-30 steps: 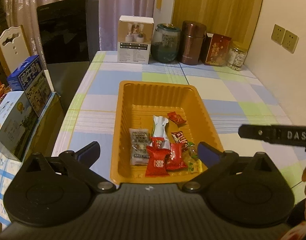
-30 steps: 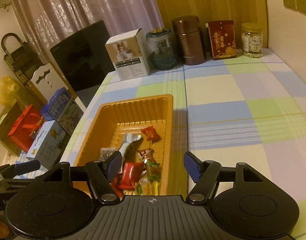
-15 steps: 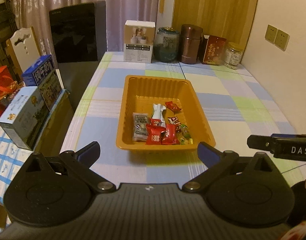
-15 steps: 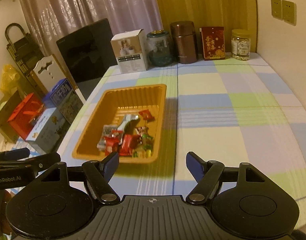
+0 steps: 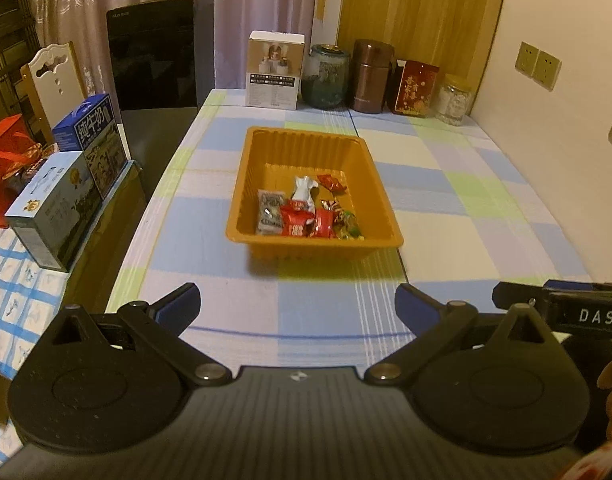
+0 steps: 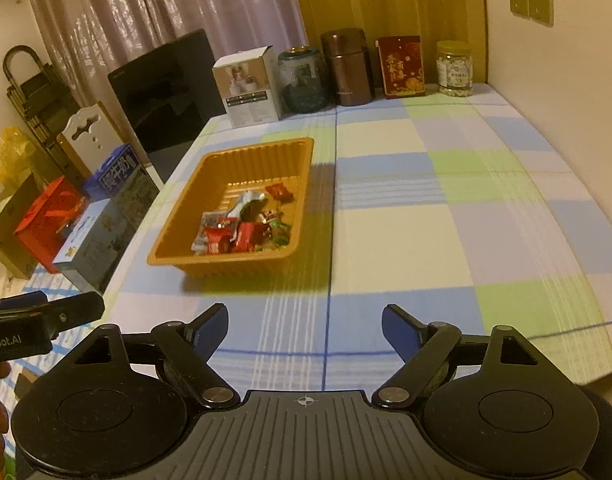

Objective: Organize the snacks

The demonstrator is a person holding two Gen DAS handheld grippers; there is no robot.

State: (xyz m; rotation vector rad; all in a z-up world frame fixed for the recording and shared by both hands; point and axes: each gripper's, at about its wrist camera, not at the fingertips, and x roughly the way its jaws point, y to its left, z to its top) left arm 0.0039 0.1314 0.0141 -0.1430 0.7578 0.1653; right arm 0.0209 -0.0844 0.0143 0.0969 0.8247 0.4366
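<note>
An orange plastic tray stands on the checked tablecloth, also in the right wrist view. Several wrapped snacks lie piled in its near half, among them red packets, a white packet and a grey packet; they also show in the right wrist view. My left gripper is open and empty, well short of the tray's near wall. My right gripper is open and empty, near the table's front edge, to the right of the tray.
A white box, a glass jar, a brown canister, a red box and a small jar line the far edge. Milk cartons and a chair stand left of the table. A wall runs along the right.
Both grippers have pulled back from the tray toward the table's front edge and stayed open. The tray and snacks look smaller and have not moved.
</note>
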